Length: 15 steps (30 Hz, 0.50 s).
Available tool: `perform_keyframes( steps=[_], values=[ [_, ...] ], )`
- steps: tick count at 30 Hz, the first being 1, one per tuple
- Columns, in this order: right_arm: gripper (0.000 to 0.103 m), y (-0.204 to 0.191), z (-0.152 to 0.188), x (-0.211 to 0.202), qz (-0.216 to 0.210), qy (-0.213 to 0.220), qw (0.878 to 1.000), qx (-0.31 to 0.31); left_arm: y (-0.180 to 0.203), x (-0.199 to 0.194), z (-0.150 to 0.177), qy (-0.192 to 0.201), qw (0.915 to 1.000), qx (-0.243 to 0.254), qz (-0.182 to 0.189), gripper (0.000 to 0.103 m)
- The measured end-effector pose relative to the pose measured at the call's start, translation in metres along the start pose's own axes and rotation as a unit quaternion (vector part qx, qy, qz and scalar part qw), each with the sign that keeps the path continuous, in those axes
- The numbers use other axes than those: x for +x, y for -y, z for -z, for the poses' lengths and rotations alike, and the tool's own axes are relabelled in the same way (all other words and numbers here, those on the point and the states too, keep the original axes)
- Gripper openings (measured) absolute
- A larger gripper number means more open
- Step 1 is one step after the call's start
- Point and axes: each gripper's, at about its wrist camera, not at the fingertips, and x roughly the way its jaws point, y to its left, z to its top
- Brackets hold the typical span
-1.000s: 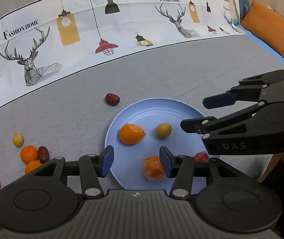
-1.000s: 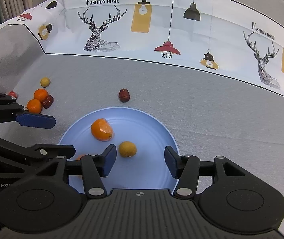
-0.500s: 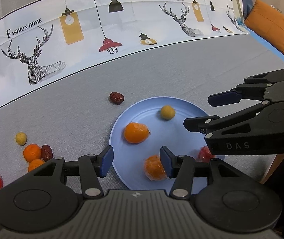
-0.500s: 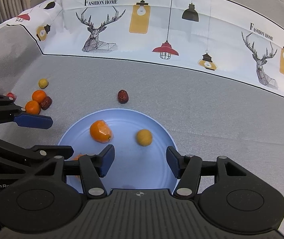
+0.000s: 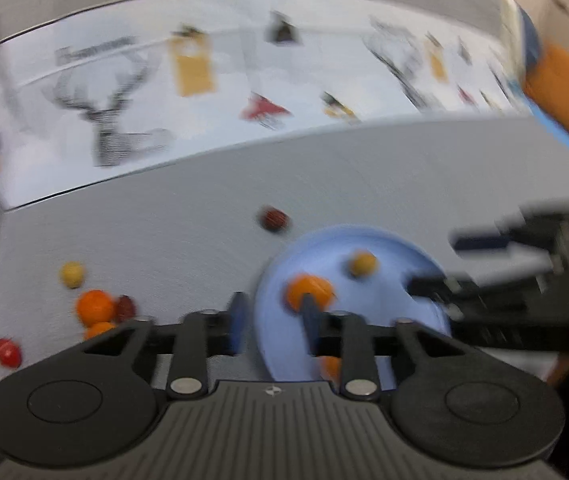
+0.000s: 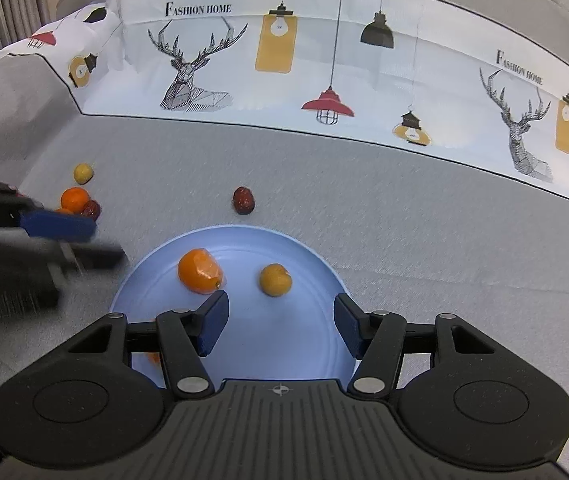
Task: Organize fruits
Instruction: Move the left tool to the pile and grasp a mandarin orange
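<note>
A light blue plate (image 6: 316,264) holds a peeled orange (image 6: 199,271) and a small yellow fruit (image 6: 275,279). Another orange piece (image 6: 154,357) peeks out behind my right gripper's left finger. My right gripper (image 6: 280,320) hovers open over the plate's near side, with nothing between its fingers. The left wrist view is blurred by motion. My left gripper (image 5: 272,320) hangs over the plate's left edge (image 5: 268,304), its jaws closing with nothing between them. A dark red date (image 6: 243,200) lies just beyond the plate.
On the grey cloth to the left lie a yellow fruit (image 5: 72,275), an orange (image 5: 94,307), a date (image 5: 125,307) and a small red fruit (image 5: 6,352). A printed white backdrop (image 6: 276,80) stands behind. An orange cushion (image 5: 564,92) is at far right.
My left gripper has swung left and rolled, and its jaws have drawn together with nothing in them. The yellow fruit rolled rightward on the plate. My right gripper has kept still.
</note>
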Motion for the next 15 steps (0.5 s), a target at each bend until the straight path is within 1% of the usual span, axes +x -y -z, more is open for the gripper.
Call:
perform_keyframes(
  steps=[2, 3, 5, 6, 8, 9, 11, 13, 15],
  values=[
    [0.061, 0.002, -0.001, -0.002, 0.004, 0.007, 1.0, 0.005, -0.026, -0.007, -0.006, 0.018, 0.9977, -0.064, -0.014, 0.018],
    [0.061, 0.003, -0.002, -0.003, 0.005, 0.011, 1.0, 0.009, -0.04, -0.011, -0.008, 0.023, 0.9945, -0.1, -0.022, 0.018],
    [0.06, 0.005, -0.003, -0.005, 0.008, 0.021, 1.0, 0.015, -0.069, -0.016, -0.008, 0.029, 0.9845, -0.168, -0.041, 0.018],
    [0.059, 0.007, -0.004, -0.006, 0.008, 0.026, 0.999, 0.02, -0.084, -0.018, -0.008, 0.029, 0.9771, -0.205, -0.051, 0.018],
    [0.053, 0.01, -0.005, -0.009, 0.007, 0.035, 0.999, 0.028, -0.108, -0.022, -0.003, 0.024, 0.962, -0.265, -0.062, 0.018],
    [0.049, 0.011, -0.006, -0.01, 0.005, 0.041, 0.999, 0.034, -0.12, -0.023, -0.001, 0.021, 0.9531, -0.295, -0.062, 0.018],
    [0.048, 0.013, -0.008, -0.013, -0.001, 0.049, 0.998, 0.043, -0.138, -0.024, 0.005, 0.015, 0.9364, -0.346, -0.055, 0.018],
    [0.047, 0.012, -0.01, -0.014, -0.005, 0.054, 0.997, 0.05, -0.149, -0.025, 0.011, 0.01, 0.9219, -0.384, -0.047, 0.018],
    [0.047, 0.01, -0.012, -0.013, -0.009, 0.055, 0.997, 0.052, -0.156, -0.023, 0.016, 0.002, 0.9115, -0.409, -0.04, 0.018]
  ],
)
